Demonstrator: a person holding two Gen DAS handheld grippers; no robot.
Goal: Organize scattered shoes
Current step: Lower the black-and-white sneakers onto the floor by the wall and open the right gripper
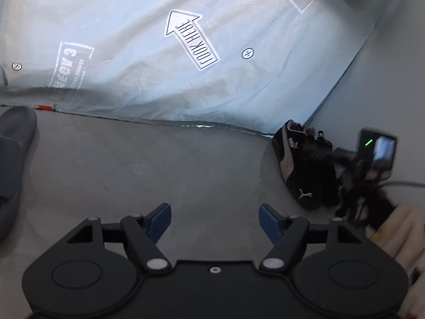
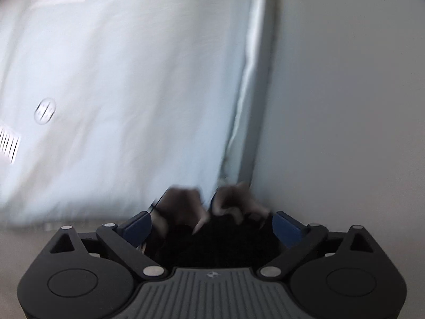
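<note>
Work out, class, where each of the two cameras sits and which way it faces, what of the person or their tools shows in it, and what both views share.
Left wrist: sits on the left gripper, looking forward and down over grey floor to a printed bedsheet; its open blue fingers, a grey slide sandal, and the other gripper beside black sneakers show.
Right wrist: sits on the right gripper, blurred, close behind the black sneakers lying between its wide-open fingers, facing the sheet's corner.
Shared: sneakers, bedsheet, wall.

The grey floor [image 1: 164, 170] holds a big pale blue sheet [image 1: 132, 61] with a white arrow and a little carrot printed on it. Two black sneakers [image 1: 305, 170] sit side by side at the sheet's corner. A grey slide sandal [image 1: 13, 164] lies on the left, near the sheet's edge.
</note>
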